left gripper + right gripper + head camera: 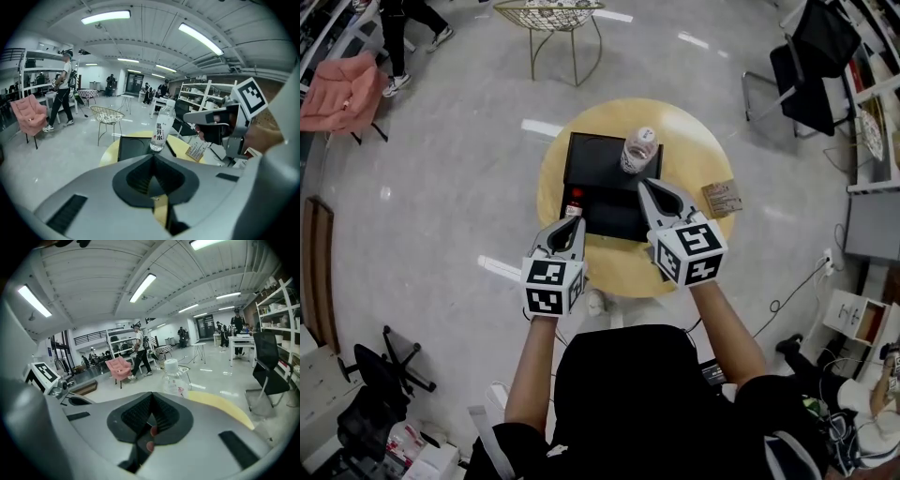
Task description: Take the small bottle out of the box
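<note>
Head view: left gripper (573,226) and right gripper (648,188) hover over the desk's (694,141) near side, jaws together and empty. Just past the left one, the small bottle (576,201) stands seemingly inside the box (600,161) at its near-left corner, so gripping and lifting it out remain.

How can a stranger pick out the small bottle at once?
Find the round yellow table, then the black box on it. The small bottle sits at the box's left side, nearest the person. Unlike the tall clear bottle at the far edge, it is short and red-capped.
</note>
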Demonstrator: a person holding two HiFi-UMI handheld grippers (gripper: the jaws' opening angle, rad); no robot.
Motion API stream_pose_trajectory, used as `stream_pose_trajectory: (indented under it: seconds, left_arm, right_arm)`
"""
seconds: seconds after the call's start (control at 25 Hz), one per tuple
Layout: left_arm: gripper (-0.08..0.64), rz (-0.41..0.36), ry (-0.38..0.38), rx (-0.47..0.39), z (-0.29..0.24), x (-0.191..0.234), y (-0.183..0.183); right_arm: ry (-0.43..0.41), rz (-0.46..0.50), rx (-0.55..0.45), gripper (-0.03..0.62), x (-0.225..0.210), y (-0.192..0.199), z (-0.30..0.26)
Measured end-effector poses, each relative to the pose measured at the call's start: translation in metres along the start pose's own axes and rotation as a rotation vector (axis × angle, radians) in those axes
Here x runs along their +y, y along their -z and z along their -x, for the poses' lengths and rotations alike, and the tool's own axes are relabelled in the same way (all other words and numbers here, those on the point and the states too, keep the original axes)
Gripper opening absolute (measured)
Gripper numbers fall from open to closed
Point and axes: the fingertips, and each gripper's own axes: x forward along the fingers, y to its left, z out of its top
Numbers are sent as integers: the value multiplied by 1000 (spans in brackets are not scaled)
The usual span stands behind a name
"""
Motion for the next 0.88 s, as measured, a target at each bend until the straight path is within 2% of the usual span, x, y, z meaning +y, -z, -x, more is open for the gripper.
stream_pose_trajectory:
  seconds: [0.36, 0.6, 0.88]
  left_arm:
    - [12, 70, -63, 131, -49, 29, 32]
    - [15, 73, -116, 192, -66, 45, 50]
    - [91, 53, -149, 264, -86, 58, 68]
  right_arm:
    - [-38, -8, 88, 2, -23, 24, -38]
    - [-40, -32, 122, 2, -33, 38, -51]
    - [-52, -54, 146, 2, -41, 53, -60]
